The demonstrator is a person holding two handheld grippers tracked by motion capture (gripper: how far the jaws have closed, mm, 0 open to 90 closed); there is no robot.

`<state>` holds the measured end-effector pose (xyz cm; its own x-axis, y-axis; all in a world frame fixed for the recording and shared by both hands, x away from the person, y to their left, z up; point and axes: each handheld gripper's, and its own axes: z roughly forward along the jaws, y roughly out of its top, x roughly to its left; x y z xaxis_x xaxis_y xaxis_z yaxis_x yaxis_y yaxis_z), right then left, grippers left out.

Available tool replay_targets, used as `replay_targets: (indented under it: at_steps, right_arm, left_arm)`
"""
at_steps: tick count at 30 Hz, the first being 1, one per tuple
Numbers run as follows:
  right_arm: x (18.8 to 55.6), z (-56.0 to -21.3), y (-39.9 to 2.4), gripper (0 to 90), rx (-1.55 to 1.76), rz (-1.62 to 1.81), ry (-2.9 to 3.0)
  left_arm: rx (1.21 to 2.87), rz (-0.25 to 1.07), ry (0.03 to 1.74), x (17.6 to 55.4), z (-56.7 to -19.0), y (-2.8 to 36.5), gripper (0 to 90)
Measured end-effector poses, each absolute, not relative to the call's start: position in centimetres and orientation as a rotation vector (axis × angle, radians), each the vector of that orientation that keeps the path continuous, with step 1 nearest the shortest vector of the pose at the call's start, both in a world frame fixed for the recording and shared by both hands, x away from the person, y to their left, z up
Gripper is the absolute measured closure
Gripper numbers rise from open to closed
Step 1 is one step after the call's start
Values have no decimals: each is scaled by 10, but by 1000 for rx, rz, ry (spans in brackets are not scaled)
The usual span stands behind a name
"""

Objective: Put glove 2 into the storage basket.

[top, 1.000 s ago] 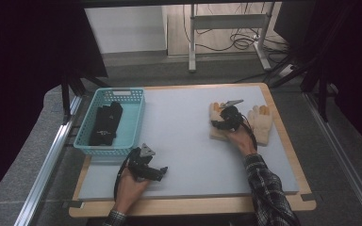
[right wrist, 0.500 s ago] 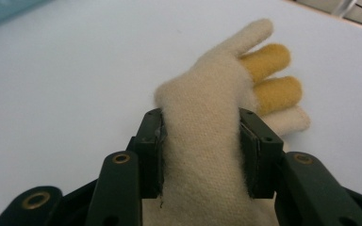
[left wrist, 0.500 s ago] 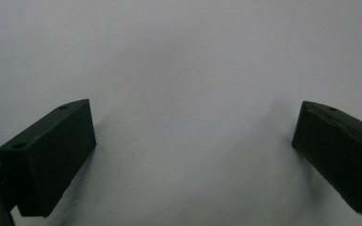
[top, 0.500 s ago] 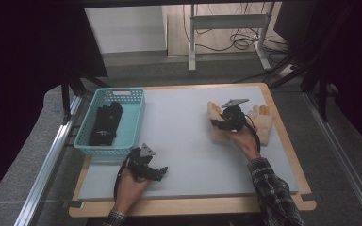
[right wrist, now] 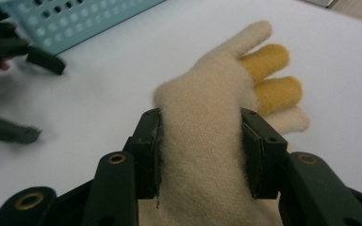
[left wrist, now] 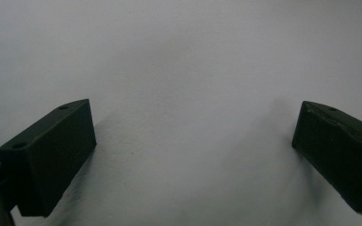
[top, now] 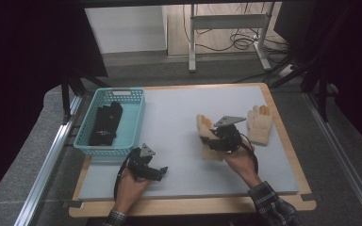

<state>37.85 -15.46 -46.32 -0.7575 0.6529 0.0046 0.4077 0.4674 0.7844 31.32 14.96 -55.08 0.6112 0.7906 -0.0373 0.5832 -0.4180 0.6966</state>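
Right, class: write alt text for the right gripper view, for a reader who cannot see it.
Two black jaws of the right gripper clamp a cream knitted glove with yellow fingertips, its fingers pointing away over a white table. A turquoise perforated basket sits at the top left corner, with the left gripper blurred below it.

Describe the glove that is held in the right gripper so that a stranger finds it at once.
On the grey table mat, look right of the turquoise basket. Two cream gloves with yellow fingertips are there; it is the held glove, clamped at its cuff by the right gripper, unlike the other glove lying free.
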Motion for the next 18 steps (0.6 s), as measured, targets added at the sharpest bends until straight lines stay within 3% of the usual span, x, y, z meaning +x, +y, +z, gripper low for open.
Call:
replay_targets:
  at_steps: [7,10,11,14,18]
  right_arm:
    - [349,-497,-138,522,920,1144,2418]
    - [342,-510,-132,442,928,1133,2442]
    - [340,-513,-129,367,941,1134,2477]
    - [341,-507,-133,316,933,1158,2461]
    - [349,-498,-145,318,941,1152,2420]
  left_arm:
    - [2149,388,1079,313,-551,149,5]
    - [2149,389,1079,313,-551,149,5]
    - [2149,389,1079,313,-551,149,5]
    - [2149,389,1079,313,-551,149,5]
    - [2149,388,1079,313,-551,149,5]
